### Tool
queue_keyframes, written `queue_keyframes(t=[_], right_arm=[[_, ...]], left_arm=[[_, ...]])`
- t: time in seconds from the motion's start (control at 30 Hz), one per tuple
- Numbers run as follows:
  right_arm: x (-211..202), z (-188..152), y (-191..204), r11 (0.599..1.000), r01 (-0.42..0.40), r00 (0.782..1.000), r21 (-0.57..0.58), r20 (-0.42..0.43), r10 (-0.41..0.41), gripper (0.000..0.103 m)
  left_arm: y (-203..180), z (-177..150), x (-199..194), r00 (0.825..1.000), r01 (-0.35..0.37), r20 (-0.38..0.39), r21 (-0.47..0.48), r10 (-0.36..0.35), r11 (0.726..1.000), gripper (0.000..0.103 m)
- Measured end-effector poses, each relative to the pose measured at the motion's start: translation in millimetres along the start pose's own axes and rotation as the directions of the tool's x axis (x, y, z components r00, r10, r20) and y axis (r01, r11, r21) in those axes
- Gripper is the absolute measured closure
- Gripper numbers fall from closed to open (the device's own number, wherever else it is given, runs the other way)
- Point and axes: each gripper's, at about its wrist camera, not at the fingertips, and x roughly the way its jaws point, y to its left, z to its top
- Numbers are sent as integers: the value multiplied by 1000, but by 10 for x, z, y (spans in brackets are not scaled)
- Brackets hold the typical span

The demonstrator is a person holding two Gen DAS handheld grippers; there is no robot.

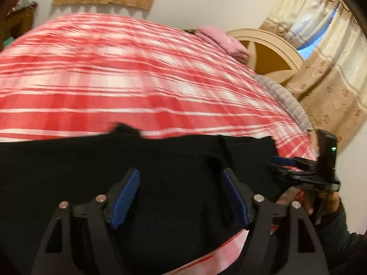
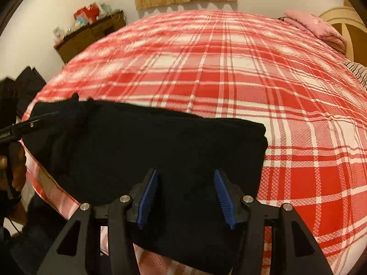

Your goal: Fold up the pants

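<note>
Black pants (image 2: pixel 146 146) lie folded in a flat rectangle at the near edge of a red-and-white plaid bed (image 2: pixel 229 68). They also show in the left wrist view (image 1: pixel 160 171). My left gripper (image 1: pixel 181 181) is open over the pants, its blue pads apart with nothing between them. My right gripper (image 2: pixel 185 183) is open over the near right part of the pants, empty. The right gripper shows from the side in the left wrist view (image 1: pixel 298 171), at the pants' right edge. The left gripper shows in the right wrist view (image 2: pixel 34 121) at the pants' left end.
A pink folded cloth (image 2: pixel 316 27) lies at the bed's far right by a cream headboard (image 1: pixel 270 50). A striped grey pillow (image 1: pixel 284 100) lies on the right edge. A brown cabinet (image 2: pixel 91 34) stands at the far left. Curtains (image 1: pixel 321 57) hang at the right.
</note>
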Motion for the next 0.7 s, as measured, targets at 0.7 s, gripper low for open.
queue_keyframes(t=[0.7], right_arm=[[446, 97, 1401, 916, -247, 968, -317, -42, 246, 47]], left_arm=[[1667, -348, -919, 909, -366, 134, -196, 395, 910, 12]])
